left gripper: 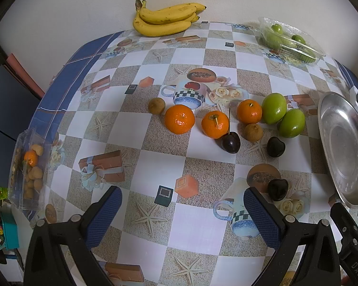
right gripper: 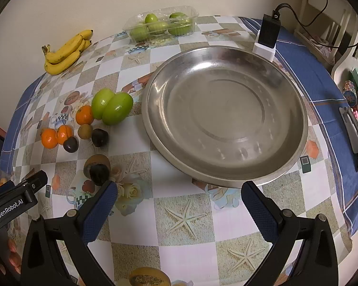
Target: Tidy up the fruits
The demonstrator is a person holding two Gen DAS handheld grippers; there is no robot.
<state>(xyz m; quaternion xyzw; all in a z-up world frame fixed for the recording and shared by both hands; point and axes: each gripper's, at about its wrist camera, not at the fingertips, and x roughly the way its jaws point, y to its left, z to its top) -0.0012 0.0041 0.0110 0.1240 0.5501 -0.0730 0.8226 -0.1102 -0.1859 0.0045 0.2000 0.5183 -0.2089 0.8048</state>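
Both of your grippers hang over the near edge of the table with jaws spread wide and nothing between them: the left gripper (left gripper: 182,211) faces the loose fruit, the right gripper (right gripper: 179,205) faces the steel plate (right gripper: 296,128), which holds nothing, so by my reading you are at the very start, with no fruit yet sorted. Closest to your left fingers is a dark cherry (left gripper: 277,189), just beyond the right-hand pad; it looks like the easiest first pick, and it calls for a gentle close on a small, round, rolling thing. Farther on lie two more cherries (left gripper: 230,143), two brown longans (left gripper: 253,131), three tangerines (left gripper: 179,118) and two green fruits (left gripper: 274,107) touching each other. At the far edge sit the bananas (left gripper: 165,19) and a clear tray of green fruit (left gripper: 291,40).
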